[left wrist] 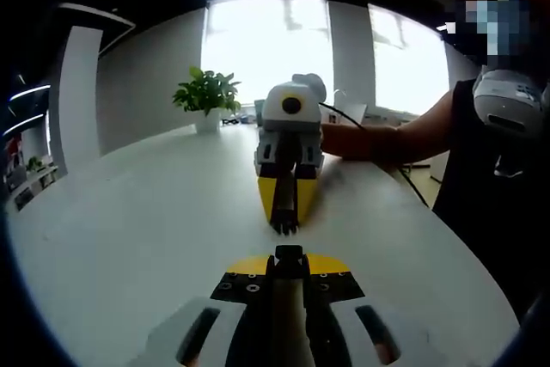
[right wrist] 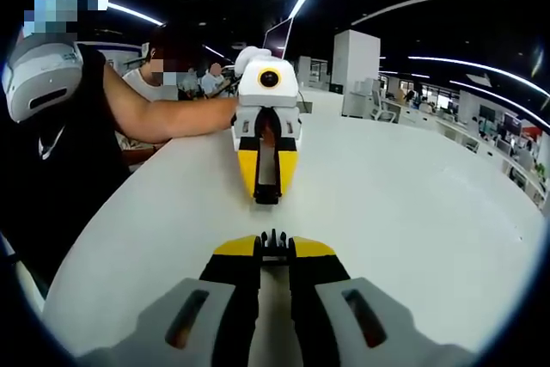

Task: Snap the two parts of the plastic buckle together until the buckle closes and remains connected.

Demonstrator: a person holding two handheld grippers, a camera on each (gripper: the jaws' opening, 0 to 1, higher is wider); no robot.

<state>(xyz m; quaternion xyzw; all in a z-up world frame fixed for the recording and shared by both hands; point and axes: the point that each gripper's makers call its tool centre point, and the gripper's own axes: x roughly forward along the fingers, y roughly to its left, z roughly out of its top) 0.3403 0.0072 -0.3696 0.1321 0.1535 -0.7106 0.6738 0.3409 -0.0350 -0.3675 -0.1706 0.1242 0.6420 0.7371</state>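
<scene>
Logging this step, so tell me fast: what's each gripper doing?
Left gripper: shut on a buckle part.
Right gripper: shut on the pronged buckle part.

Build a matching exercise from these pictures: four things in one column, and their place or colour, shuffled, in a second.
Things
1. pronged buckle part
2. socket buckle part
3. potted plant
4. table

Place or colour
A. white
B. gripped by the left tool
C. at the far edge, by the window
D. gripped by the right tool

Pairs: 1-D, 2-B, 3-C, 4-A
</scene>
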